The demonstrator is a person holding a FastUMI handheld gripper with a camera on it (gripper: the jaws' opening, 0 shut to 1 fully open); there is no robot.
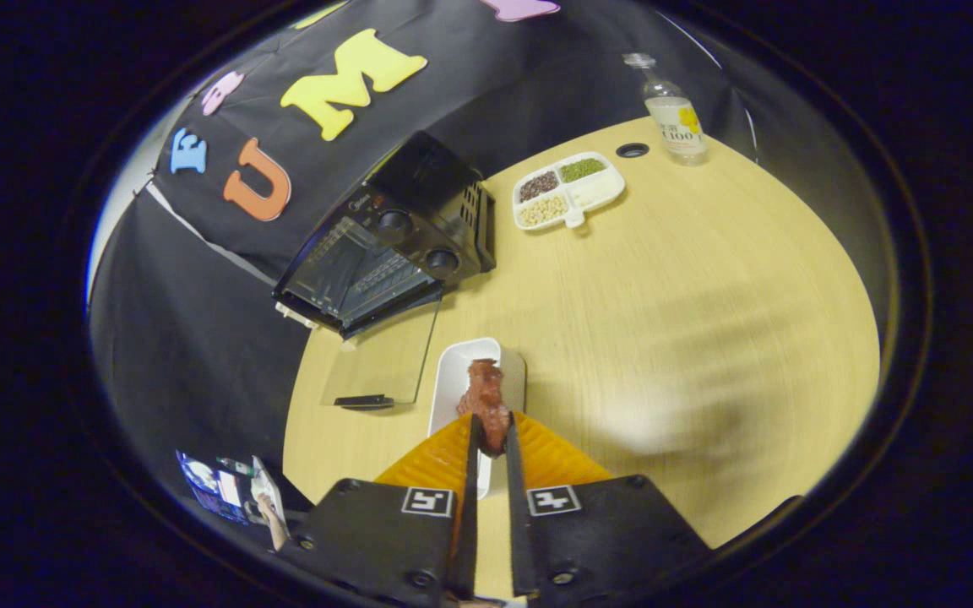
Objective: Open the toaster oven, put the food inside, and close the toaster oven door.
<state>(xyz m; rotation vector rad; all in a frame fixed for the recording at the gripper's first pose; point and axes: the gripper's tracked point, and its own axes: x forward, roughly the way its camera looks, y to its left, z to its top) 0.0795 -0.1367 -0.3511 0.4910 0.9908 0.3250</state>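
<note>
Tool (491, 439) clenched on food (486, 401), long axis pointing away w/ fingers, above white tray (453, 380). Toaster oven (394, 245) upper left, door (385, 363) open. Bottle (674, 110) label unreadable.

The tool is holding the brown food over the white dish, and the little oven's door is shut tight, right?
Not quite. The gripper view shows the toaster oven with its glass door folded down open onto the table. The rest holds: the tool grips the brown food above the white dish.
</note>
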